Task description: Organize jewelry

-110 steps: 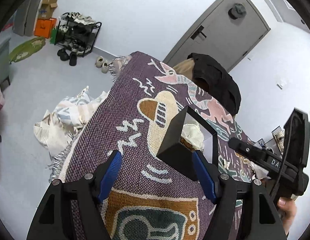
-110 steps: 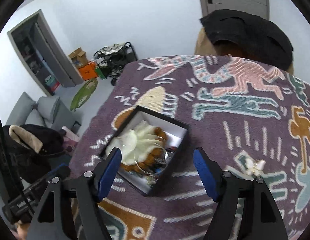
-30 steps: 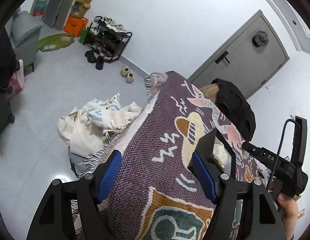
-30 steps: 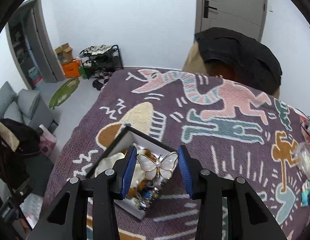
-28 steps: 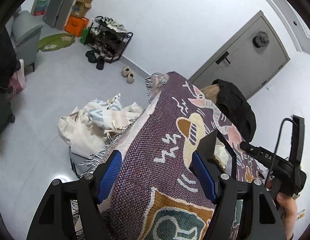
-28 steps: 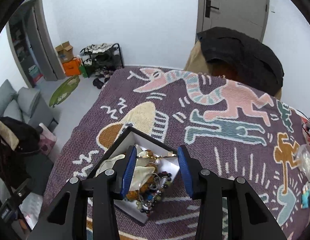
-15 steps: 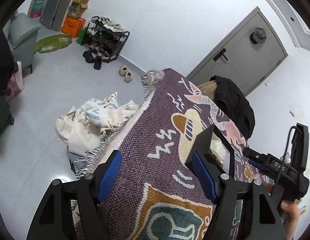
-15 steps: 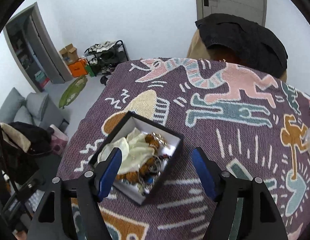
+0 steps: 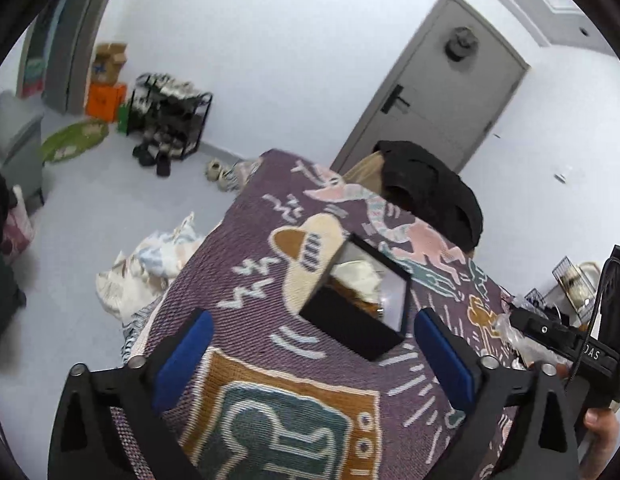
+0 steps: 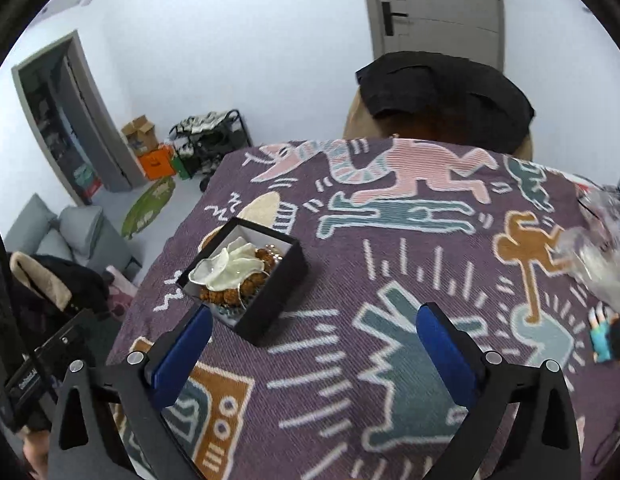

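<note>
A black open jewelry box [image 10: 270, 304] with a white lining stands on the patterned purple blanket [image 10: 410, 280]. It holds a cream pouch [image 10: 230, 266], brown beads [image 10: 226, 294] and other small pieces. My right gripper [image 10: 314, 356] is open and empty, above the blanket to the right of the box. My left gripper [image 9: 310, 354] is open and empty, with the box [image 9: 352, 330] just beyond its blue fingertips. The right gripper's body [image 9: 570, 354] shows at the right of the left wrist view.
A clear plastic bag [image 10: 594, 260] and a small blue-and-black item [image 10: 608, 338] lie at the blanket's right side. A black cloth over a brown seat [image 10: 442, 92] stands behind the table. The blanket edge [image 9: 178, 272] drops to the floor on the left.
The right gripper let go of the butterfly piece over the box, opened wide and drew back to the right. The left gripper shifted so the box sits nearer the middle of its view.
</note>
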Demonstrator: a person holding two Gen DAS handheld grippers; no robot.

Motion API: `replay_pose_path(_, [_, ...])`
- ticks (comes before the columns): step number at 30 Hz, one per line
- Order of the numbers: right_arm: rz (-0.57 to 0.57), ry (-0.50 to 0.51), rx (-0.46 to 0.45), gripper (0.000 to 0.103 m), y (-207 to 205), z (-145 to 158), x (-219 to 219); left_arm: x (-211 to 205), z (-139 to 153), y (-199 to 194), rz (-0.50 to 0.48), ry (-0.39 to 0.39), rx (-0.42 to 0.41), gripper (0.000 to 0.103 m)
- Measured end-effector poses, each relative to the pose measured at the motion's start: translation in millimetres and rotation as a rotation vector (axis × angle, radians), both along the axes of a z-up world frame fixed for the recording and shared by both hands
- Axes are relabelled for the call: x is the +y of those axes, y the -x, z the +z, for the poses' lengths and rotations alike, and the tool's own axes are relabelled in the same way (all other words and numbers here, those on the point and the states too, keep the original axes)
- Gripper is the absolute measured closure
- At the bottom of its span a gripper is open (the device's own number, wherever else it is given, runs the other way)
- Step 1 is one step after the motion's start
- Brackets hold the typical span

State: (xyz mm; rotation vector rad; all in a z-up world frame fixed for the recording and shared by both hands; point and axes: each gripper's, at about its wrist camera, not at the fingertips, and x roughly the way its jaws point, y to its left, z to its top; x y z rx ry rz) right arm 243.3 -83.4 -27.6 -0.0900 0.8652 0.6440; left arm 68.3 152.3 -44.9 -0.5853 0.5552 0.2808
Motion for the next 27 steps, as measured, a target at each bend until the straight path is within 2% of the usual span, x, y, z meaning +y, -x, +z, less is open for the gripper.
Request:
replay_pose_path(4, [-0.056,-0.032,-0.025,0.001,10,6,-33,-22,12,-1,-0.036,-0.051,-0.004,0.001])
replay_pose_path(7, [-0.100,-0.073,-0.055,0.001,21,10,-55,-34,19,-1,-0.020,-0.090,0.002,0.001])
replay_pose_path(12, [-0.109,-0.106,-0.077,0.001,36,7,-77,-53,31,-1,-0.018,-0.136,0.003,0.001])
replay_pose_path(20, [-0.103,-0.162,-0.116,0.001,59,9,-100,-100,55,8,-0.089,-0.303,0.014,0.000])
replay_pose_path(23, [-0.100,-0.146,-0.151,0.001,71,9,-105,-114,64,15,-0.118,-0.331,-0.001,0.000])
replay_pose_path(27, [-0.110,-0.137,-0.141,0.001,78,7,-114,-129,77,26,-0.162,-0.372,-0.030,0.001])
